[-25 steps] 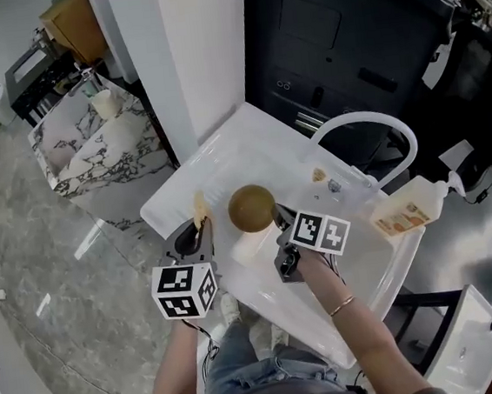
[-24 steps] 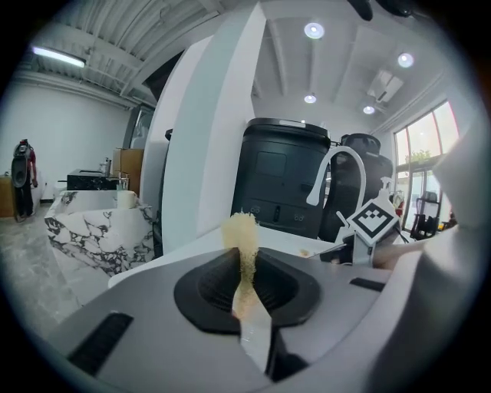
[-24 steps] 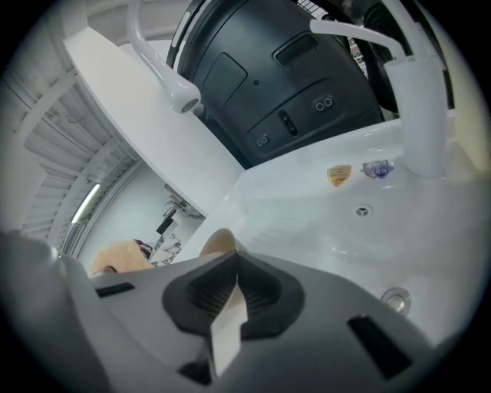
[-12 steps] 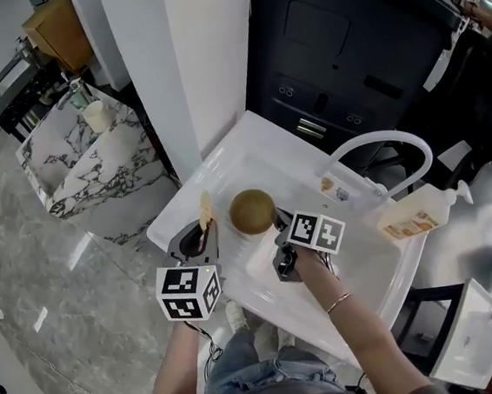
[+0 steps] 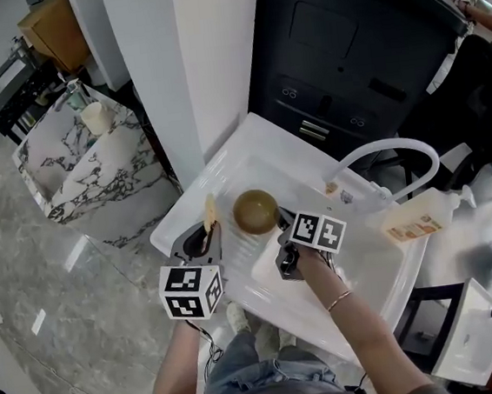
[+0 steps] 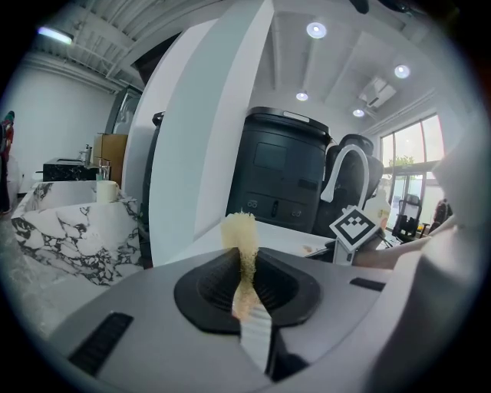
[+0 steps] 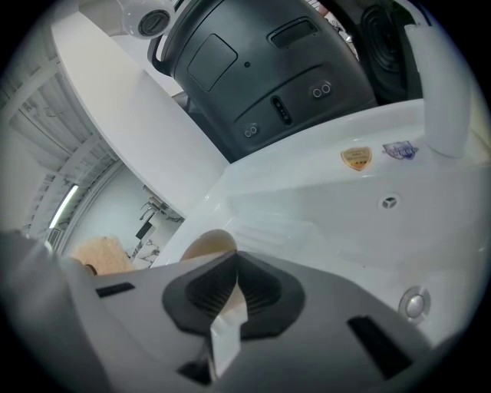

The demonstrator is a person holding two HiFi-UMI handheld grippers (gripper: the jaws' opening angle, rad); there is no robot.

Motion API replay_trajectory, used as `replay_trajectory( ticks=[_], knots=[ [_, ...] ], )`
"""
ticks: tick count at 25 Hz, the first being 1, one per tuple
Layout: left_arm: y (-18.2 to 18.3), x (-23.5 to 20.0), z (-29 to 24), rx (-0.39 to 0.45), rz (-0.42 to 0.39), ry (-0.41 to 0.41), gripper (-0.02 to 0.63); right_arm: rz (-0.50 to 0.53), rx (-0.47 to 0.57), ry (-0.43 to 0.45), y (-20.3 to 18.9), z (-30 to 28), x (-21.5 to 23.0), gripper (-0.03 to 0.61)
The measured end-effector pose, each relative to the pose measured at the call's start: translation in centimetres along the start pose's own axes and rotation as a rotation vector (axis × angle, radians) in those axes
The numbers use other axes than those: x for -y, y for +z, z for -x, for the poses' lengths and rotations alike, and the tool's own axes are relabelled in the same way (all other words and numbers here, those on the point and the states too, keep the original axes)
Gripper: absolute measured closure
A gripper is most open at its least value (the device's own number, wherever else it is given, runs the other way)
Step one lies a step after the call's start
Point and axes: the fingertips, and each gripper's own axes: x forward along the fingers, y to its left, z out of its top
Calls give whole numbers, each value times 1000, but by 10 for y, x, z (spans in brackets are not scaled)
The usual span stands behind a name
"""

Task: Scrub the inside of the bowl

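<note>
Bowl: a round brown bowl (image 5: 255, 211) is held up off the white sink (image 5: 358, 267), which lies below it and stretches away to its right. The head view shows a round brown face. I cannot tell if that is the inside.
Right gripper: the right gripper (image 5: 280, 226) is at the bowl's right edge. In the right gripper view its jaws are pressed together on the pale rim of the bowl (image 7: 203, 246), pinching the wall between them.
Left gripper: the left gripper (image 5: 207, 230) sits just left of the bowl. Its jaws are clamped on a thin yellow sponge (image 6: 241, 230), which stands up out of them, long axis in line with the jaws.
Sponge to bowl: the sponge (image 5: 209, 210) is just beside the bowl's left edge and not visibly touching it. It is the nearer tool to the bowl's left side.
Judgement: scrubbing looks not yet begun. The sponge tip has to travel right, over the rim and into the bowl's hollow, while the right gripper holds the bowl steady.
Risk: pushing hard against a rim pinch could twist the bowl.
</note>
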Motion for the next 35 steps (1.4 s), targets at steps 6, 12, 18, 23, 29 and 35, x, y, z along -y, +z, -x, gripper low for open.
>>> replay_trajectory(
  ticks=[6, 12, 18, 23, 29, 35],
  knots=[
    [1, -2, -6, -6, -2, -21, 568, -2, 2, -14, -1, -3, 5, 563],
    [5, -3, -11, -9, -10, -42, 568, 44, 24, -23, 2, -3, 6, 561],
    [5, -4, -16, -14, -12, -68, 568, 64, 68, -27, 9, -1, 5, 553],
    [2, -3, -19, -18, -12, -92, 568, 92, 133, -50, 18, 9, 7, 548],
    [8, 3, -24, -5, -24, -113, 568, 125, 196, -77, 33, 29, 10, 548],
    [16, 16, -24, 15, -58, -124, 568, 160, 258, -84, 48, 57, 8, 549]
  ],
)
